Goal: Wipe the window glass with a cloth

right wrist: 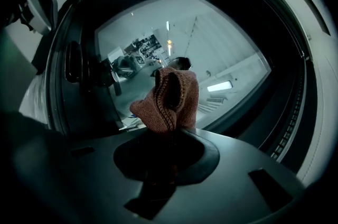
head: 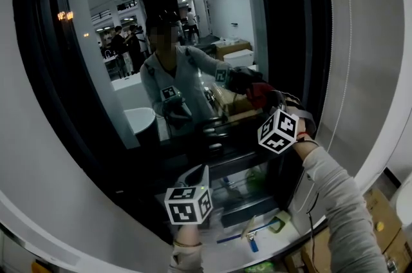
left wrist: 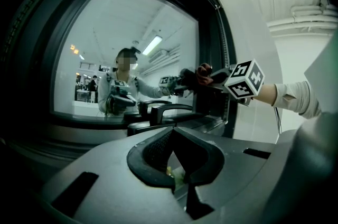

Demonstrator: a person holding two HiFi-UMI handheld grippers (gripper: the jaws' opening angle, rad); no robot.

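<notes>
I'm gripping the reddish cloth [right wrist: 169,99] in my right claw [right wrist: 167,137], jaws closed on its lower end. The bunched cloth is standing up beyond the tips, close against the window glass [right wrist: 222,54]; I cannot tell whether it is touching. The dark window frame [head: 290,20] is curving just right of this claw. My left claw [left wrist: 178,169] is hanging lower and leftward, jaws together on nothing, pointing at the glass. Below it a white ledge [head: 296,241] is carrying small clutter, a cardboard box [head: 380,217] further right.

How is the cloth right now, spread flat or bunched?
Bunched: the red cloth pokes out as a folded wad from the right gripper.
</notes>
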